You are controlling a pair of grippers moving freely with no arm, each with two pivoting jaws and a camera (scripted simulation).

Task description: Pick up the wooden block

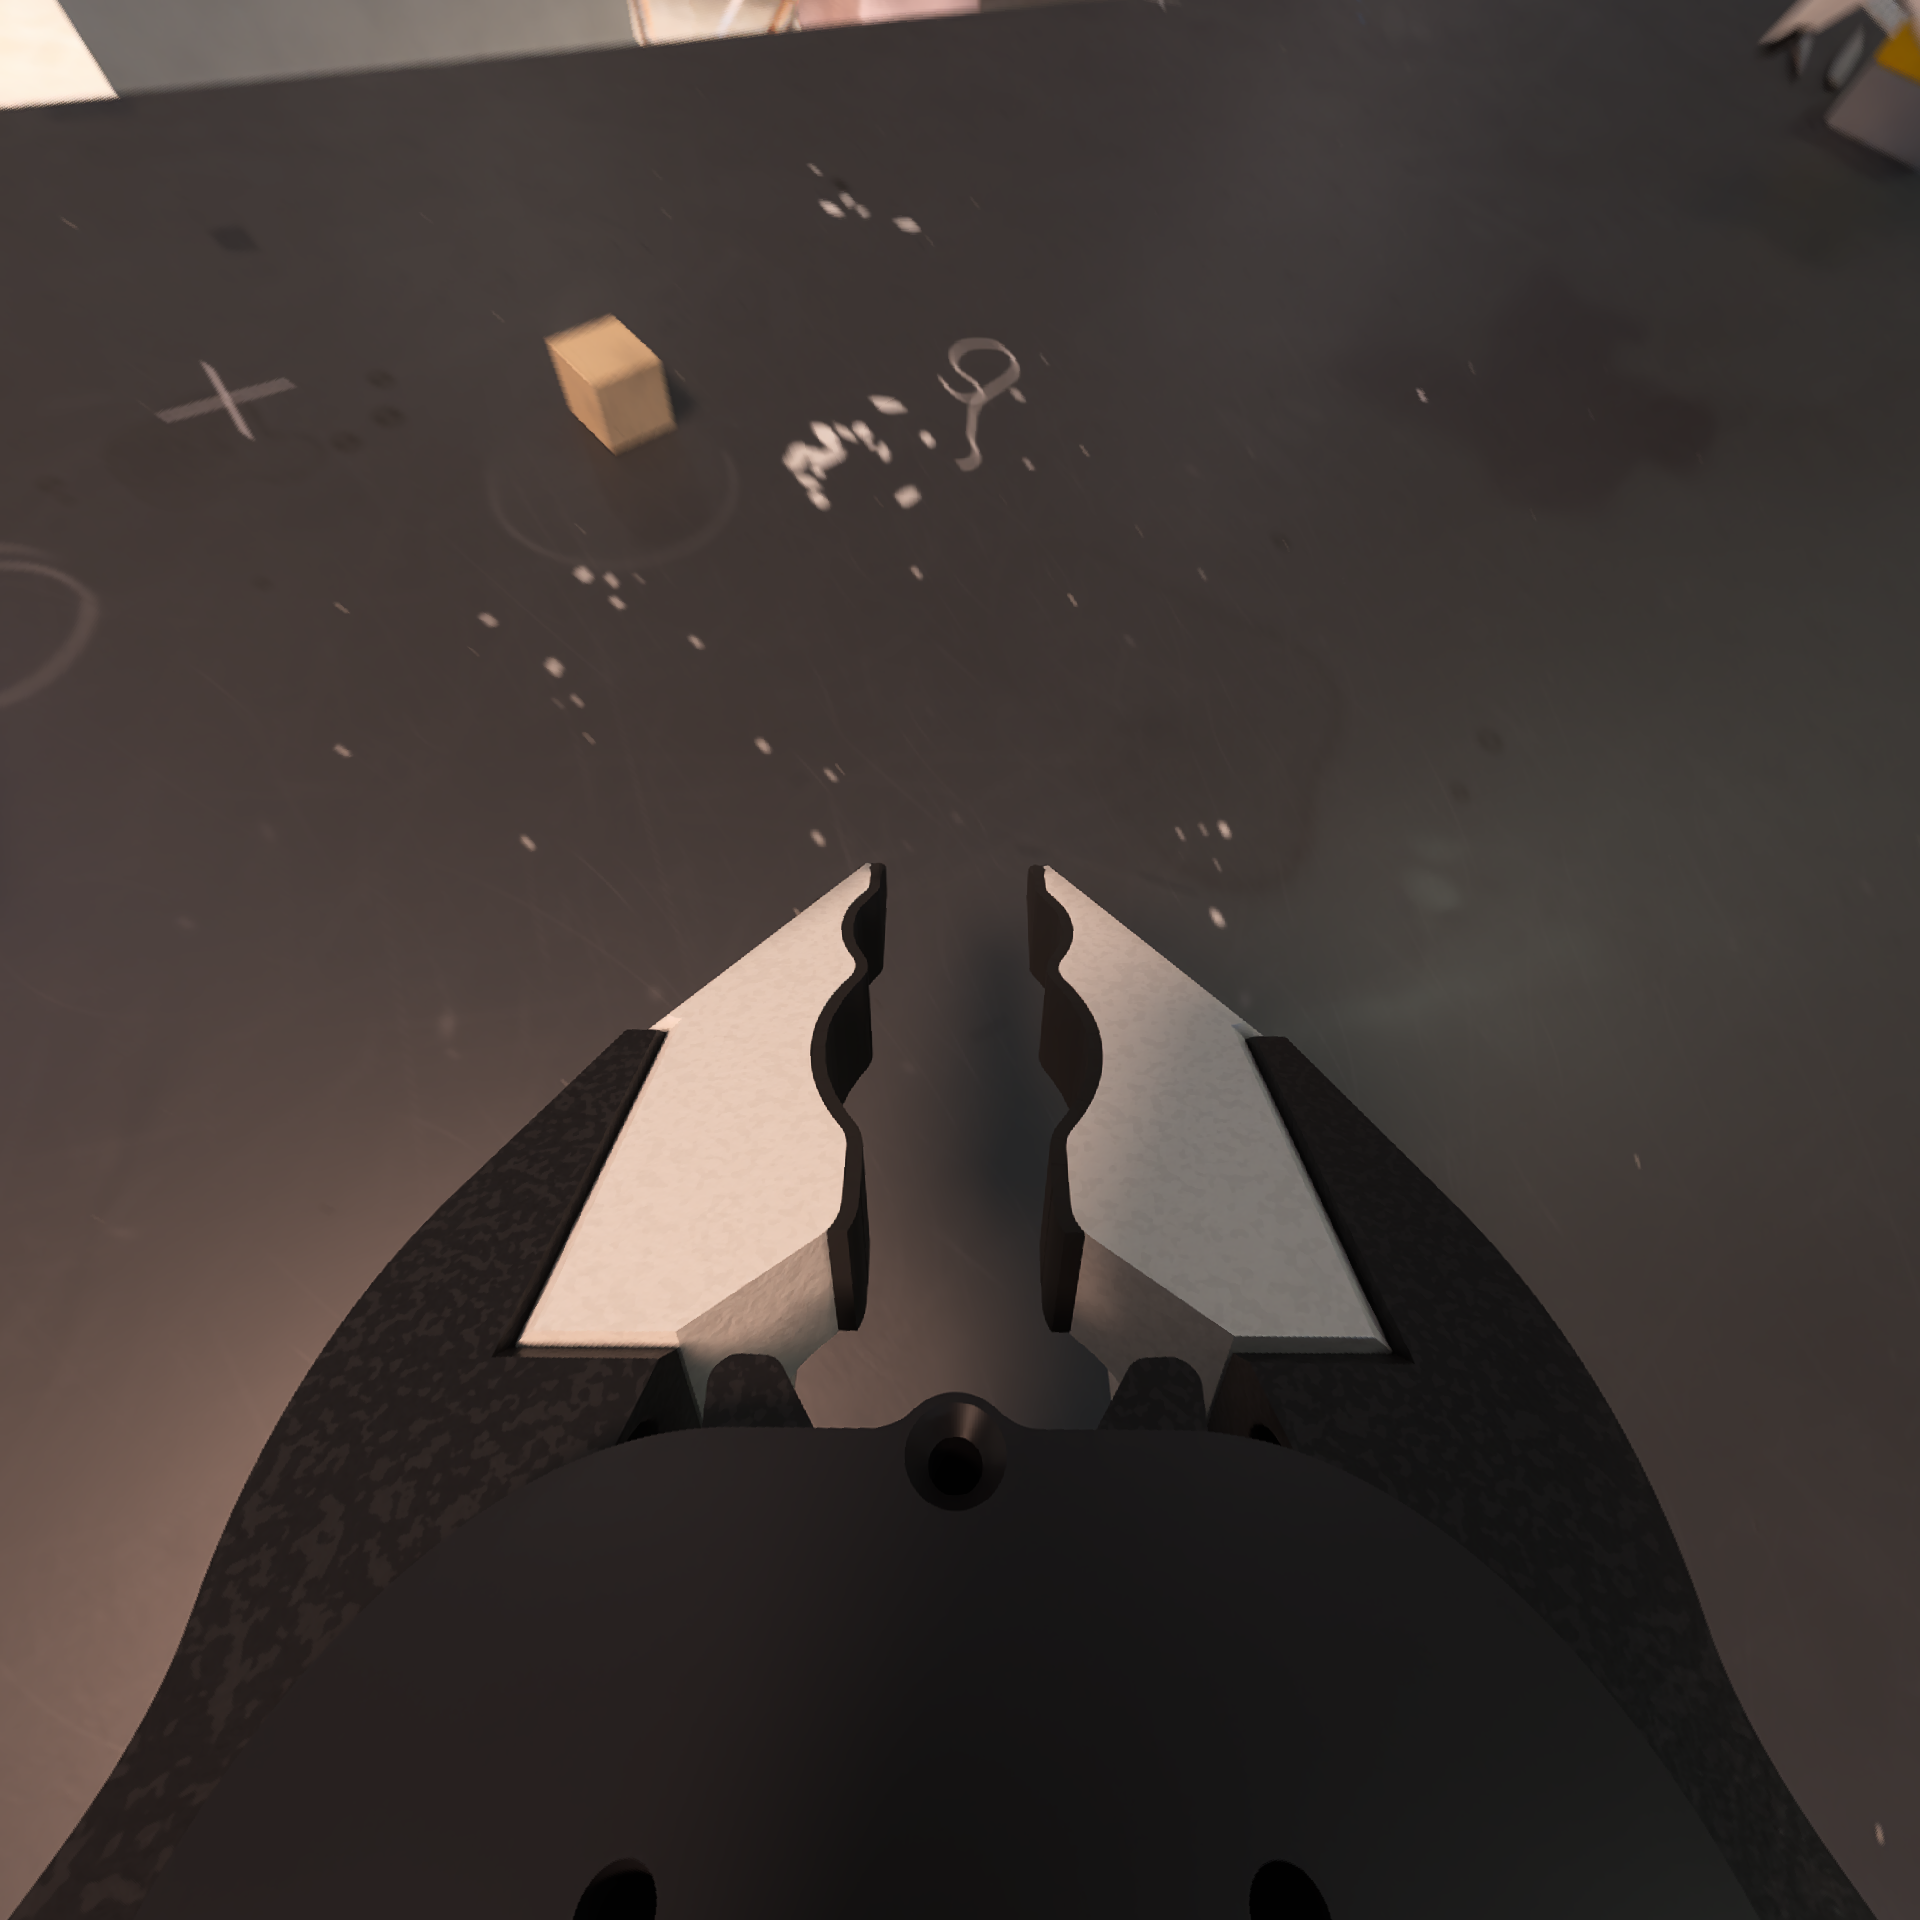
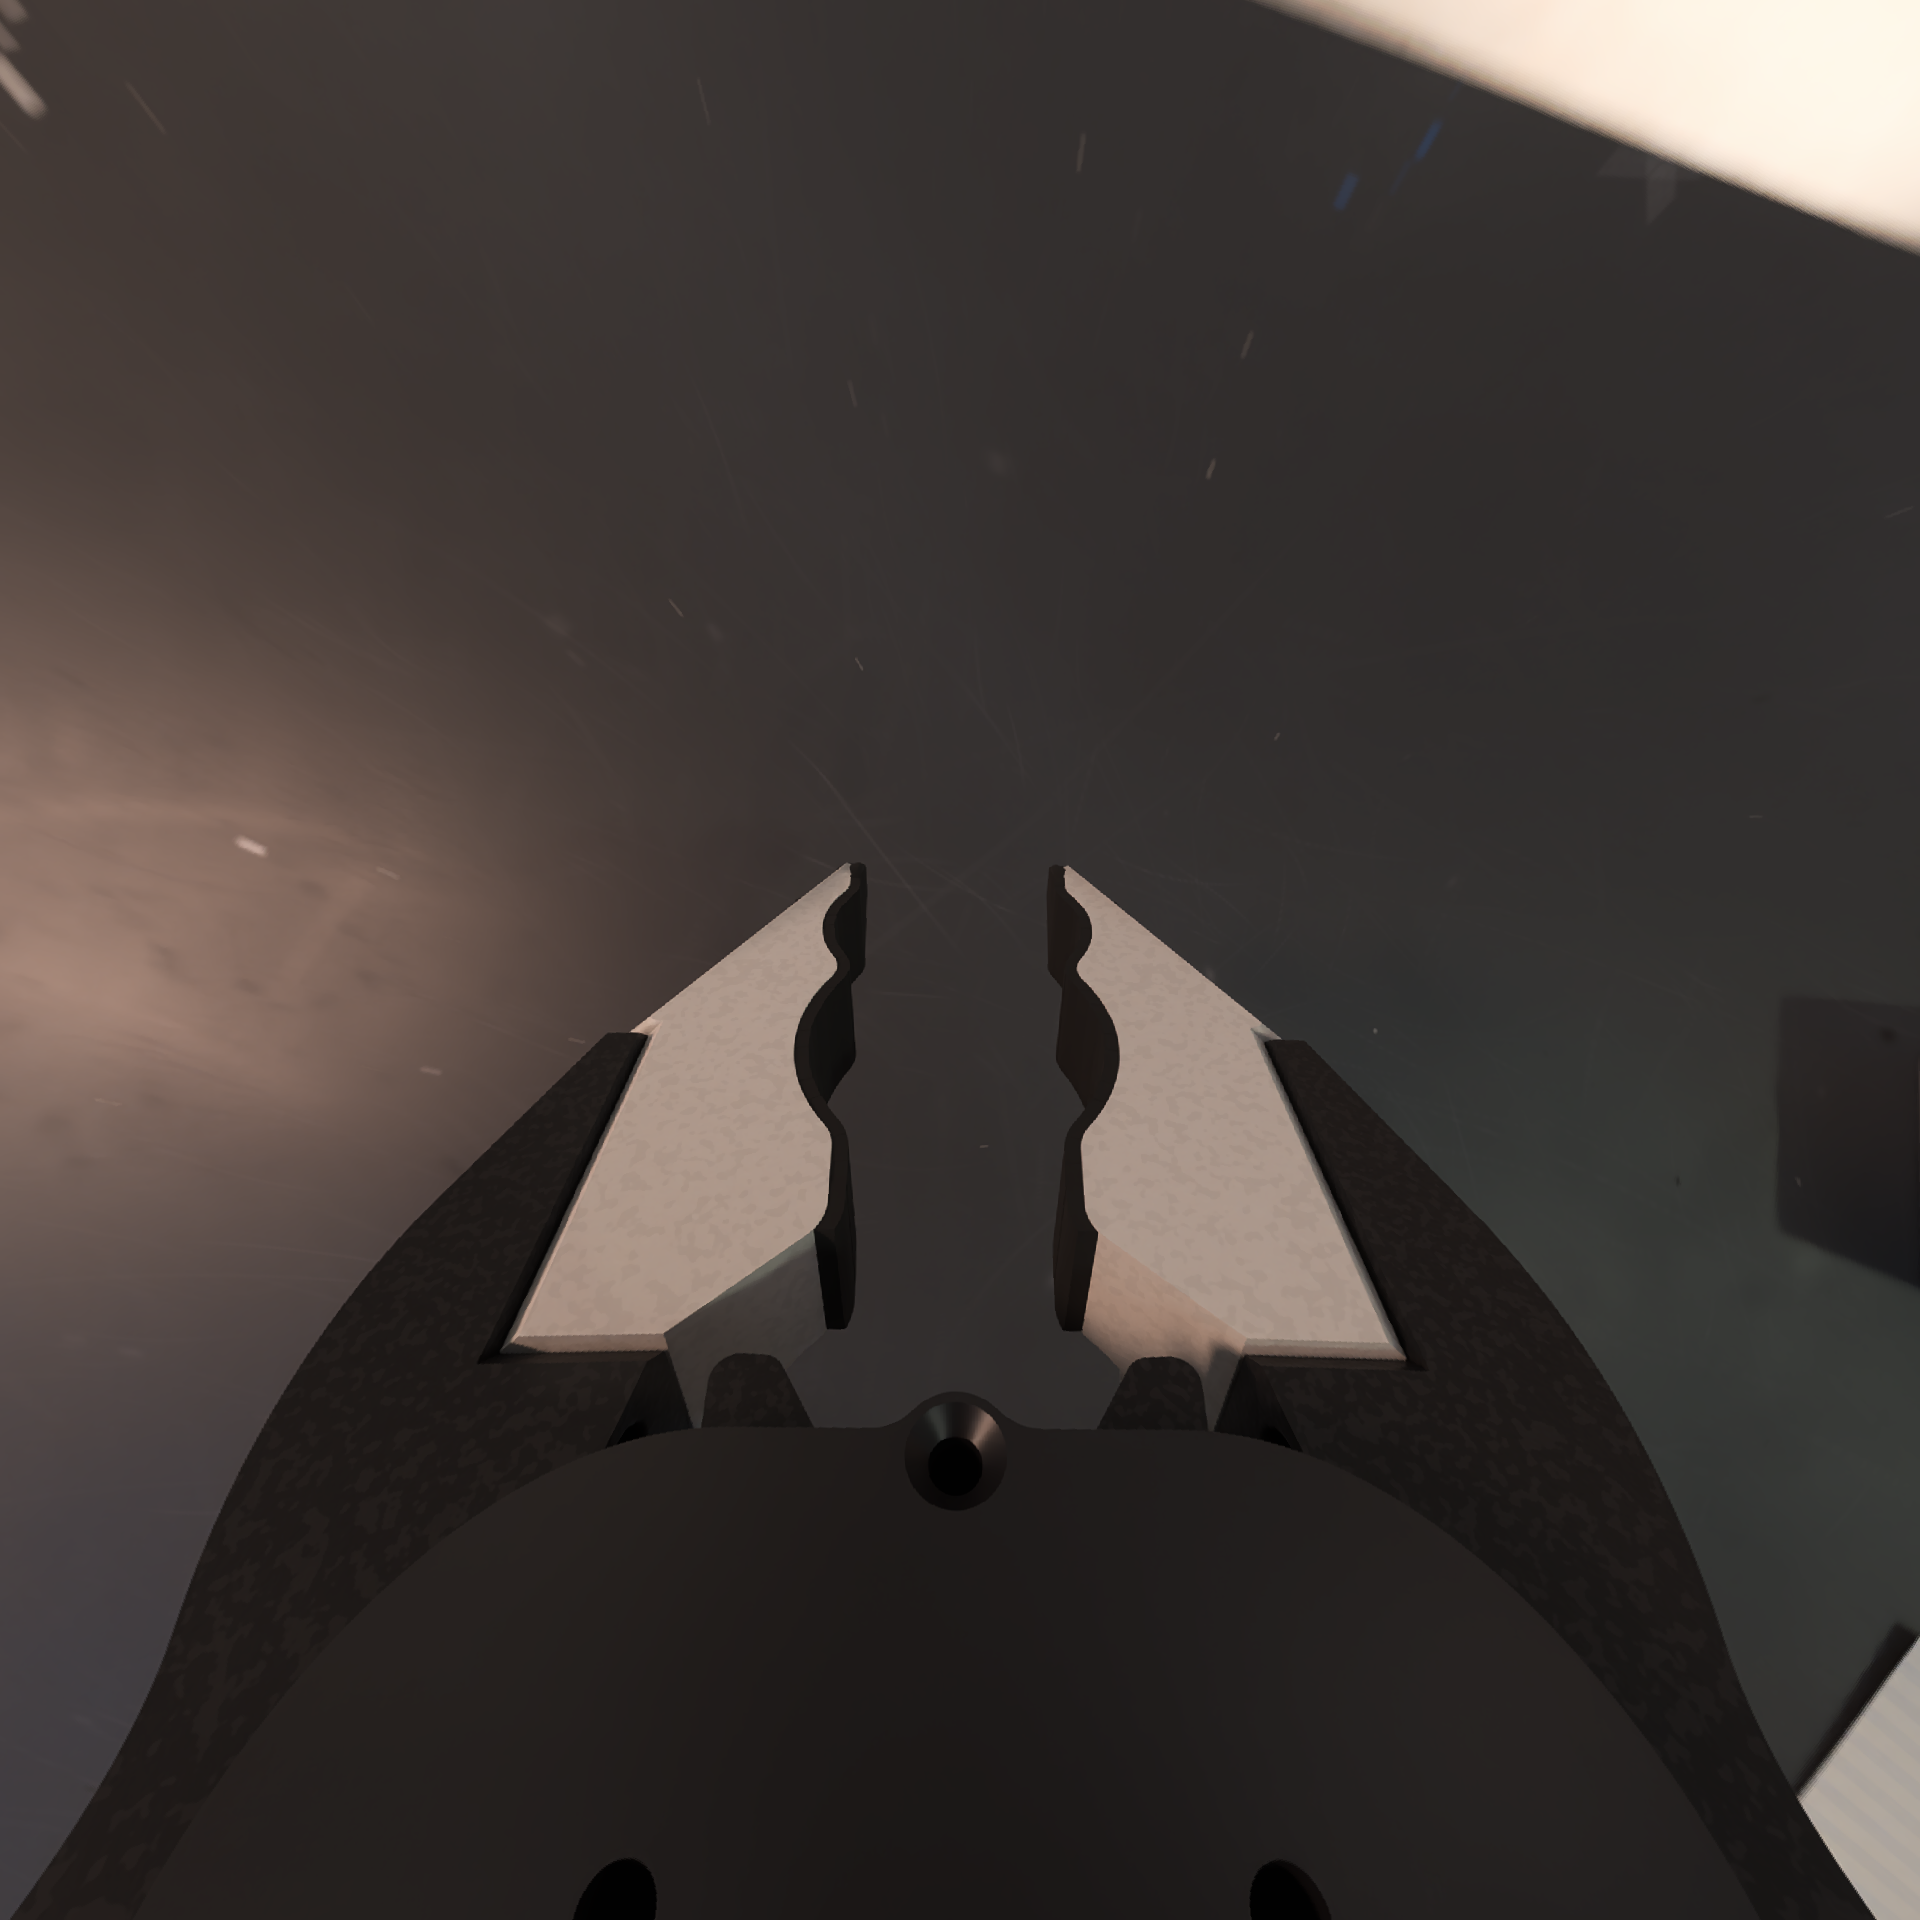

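Wooden block (image 1: 611, 387) sits on the dark worktop (image 1: 1351, 623), toward its far edge and left of centre, one corner turned toward the left gripper (image 1: 956, 878). Left gripper: parted, empty, well short of the block. Right gripper (image 2: 956, 878): parted, empty, over bare worktop; block not in its view. Judgement: approach step. Advance left and forward, yaw to square the fingers (image 1: 727, 1122) on two flat faces, descend, then close.
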